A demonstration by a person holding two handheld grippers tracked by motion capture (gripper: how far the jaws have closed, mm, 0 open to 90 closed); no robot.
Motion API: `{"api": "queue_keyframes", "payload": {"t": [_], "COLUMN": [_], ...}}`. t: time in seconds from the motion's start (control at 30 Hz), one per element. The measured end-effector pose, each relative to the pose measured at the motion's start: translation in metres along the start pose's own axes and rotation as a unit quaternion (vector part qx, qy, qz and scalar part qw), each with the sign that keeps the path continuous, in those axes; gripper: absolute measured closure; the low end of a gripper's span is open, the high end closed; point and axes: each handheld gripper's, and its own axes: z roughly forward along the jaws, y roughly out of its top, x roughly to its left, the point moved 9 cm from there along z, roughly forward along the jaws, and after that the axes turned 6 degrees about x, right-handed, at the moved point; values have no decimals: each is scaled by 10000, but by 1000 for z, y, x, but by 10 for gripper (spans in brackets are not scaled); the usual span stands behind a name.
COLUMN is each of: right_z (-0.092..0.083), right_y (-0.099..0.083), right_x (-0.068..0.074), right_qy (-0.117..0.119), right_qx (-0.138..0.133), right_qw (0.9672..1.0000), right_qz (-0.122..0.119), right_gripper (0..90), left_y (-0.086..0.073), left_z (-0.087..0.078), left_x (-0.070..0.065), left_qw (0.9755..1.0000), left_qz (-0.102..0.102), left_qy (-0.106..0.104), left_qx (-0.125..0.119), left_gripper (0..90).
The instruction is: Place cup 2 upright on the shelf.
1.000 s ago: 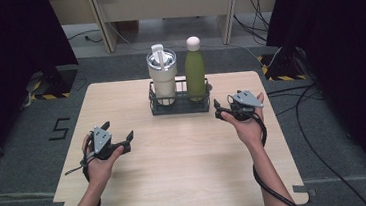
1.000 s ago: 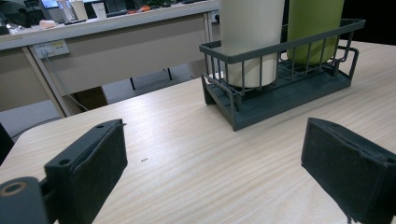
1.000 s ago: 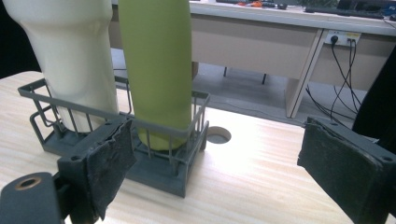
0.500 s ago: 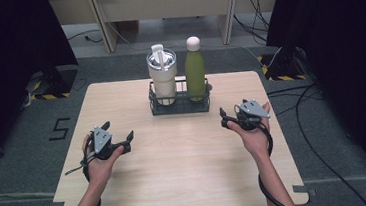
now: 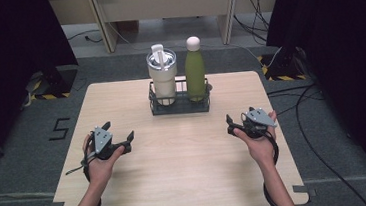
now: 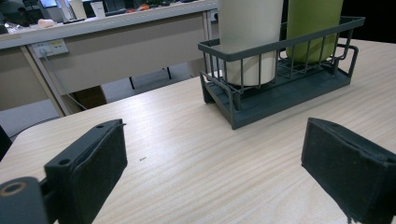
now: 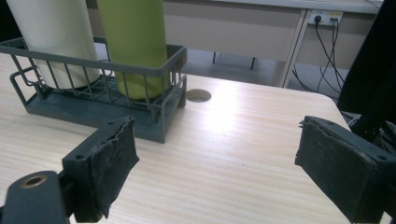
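One rack at the worktop's far middle, holding two things: one cream tumbler on the left, one green bottle on the right, both upright. Two grippers, both spread wide and empty: left gripper near the left edge, right gripper near the right edge, each well apart from the rack.
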Motion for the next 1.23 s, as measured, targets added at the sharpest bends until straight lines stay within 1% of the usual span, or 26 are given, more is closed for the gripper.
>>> {"api": "queue_keyframes", "payload": {"t": [0.27,0.37,0.5,0.6,0.77,1.23], "right_z": [-3,-3,-4,-4,-5,-10], "right_y": [-11,-15,-23,-28,-34,-35], "right_x": [-4,-5,-8,-9,-12,-11], "right_qy": [-58,-75,-106,-109,-153,-177], "right_qx": [19,16,28,80,112,45], "right_qw": [10000,9999,9999,9998,9998,9998], "right_qz": [-12,-92,-72,-119,-48,-105], "right_gripper": [126,127,132,135,138,140], "left_y": [0,0,-1,-2,-3,-5], "left_z": [0,0,1,1,1,3], "left_x": [0,-1,-1,-2,-3,-8], "left_qw": [10000,10000,10000,10000,10000,9999], "left_qz": [-5,5,12,22,52,103], "left_qy": [4,-3,-9,-20,-33,-84], "left_qx": [-2,2,14,21,47,76], "left_gripper": [61,61,61,61,61,61]}}
